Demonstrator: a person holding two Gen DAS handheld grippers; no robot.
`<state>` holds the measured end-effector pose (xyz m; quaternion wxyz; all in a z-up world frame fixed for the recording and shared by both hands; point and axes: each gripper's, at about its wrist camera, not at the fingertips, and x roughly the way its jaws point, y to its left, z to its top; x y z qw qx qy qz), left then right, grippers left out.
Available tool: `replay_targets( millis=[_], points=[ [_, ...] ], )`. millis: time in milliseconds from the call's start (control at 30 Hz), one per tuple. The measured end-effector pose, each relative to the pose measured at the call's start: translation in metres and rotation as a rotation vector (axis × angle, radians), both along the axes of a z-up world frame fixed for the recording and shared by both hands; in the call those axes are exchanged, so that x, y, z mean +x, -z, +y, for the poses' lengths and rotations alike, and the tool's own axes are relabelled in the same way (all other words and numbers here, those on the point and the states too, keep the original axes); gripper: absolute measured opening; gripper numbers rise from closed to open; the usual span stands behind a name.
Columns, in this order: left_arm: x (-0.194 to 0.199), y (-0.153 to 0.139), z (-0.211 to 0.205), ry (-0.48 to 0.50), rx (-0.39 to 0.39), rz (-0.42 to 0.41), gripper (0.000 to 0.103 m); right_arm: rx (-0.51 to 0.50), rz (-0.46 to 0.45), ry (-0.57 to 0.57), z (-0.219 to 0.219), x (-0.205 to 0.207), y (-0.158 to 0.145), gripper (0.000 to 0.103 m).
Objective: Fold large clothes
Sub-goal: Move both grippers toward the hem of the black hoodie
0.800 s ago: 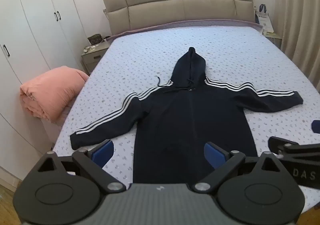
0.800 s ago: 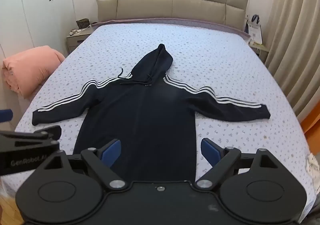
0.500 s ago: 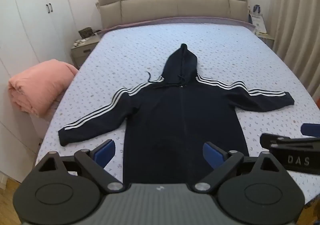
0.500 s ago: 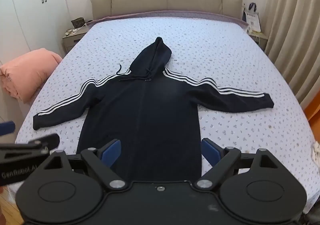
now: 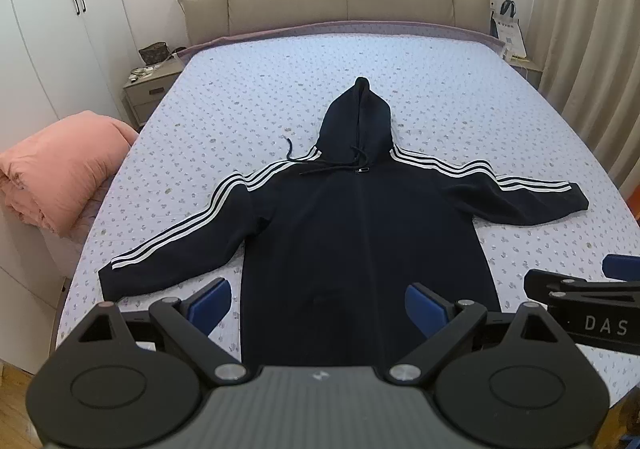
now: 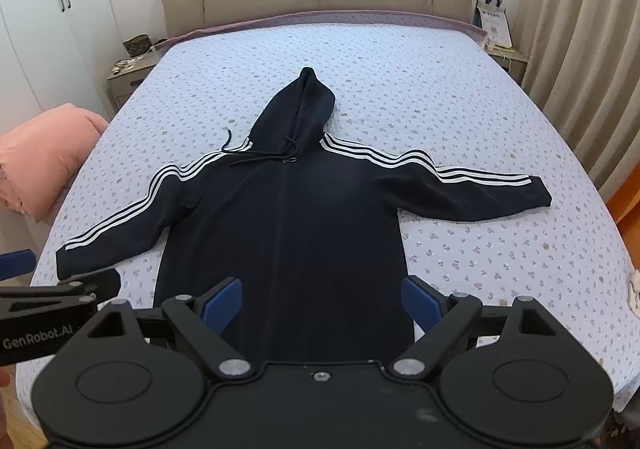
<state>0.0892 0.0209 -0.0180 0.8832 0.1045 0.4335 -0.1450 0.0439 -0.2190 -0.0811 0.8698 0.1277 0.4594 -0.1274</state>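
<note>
Navy hoodie (image 5: 360, 233) flat on bed (image 5: 460, 97), left gripper (image 5: 318, 307) and right gripper (image 6: 322, 299) spread wide, empty

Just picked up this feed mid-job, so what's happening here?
A person holds two grippers above the near end of a bed. A dark navy zip hoodie with white-striped sleeves lies flat on it, sleeves spread, hood toward the headboard. The left gripper and right gripper are both open and hold nothing. No fold is made yet.

Left gripper (image 5: 318, 305) jaws spread wide, level; right gripper (image 6: 322, 299) same, alongside, apart.
</note>
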Motion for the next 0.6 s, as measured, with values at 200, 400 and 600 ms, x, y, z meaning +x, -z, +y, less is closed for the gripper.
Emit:
replay_targets(
  millis=[200,400,600],
  points=[
    [0.03,0.011,0.007,-0.003,-0.001,0.033,0.096,0.007,0.025,0.007,0.007,0.023,0.008,0.102],
    [0.057,0.021,0.016,-0.011,-0.003,0.054,0.096,0.006,0.049,0.014,0.017,0.046,0.014,0.103],
    [0.083,0.026,0.022,-0.004,-0.031,0.057,0.096,-0.017,0.062,0.022,0.026,0.061,0.016,0.103]
  ],
)
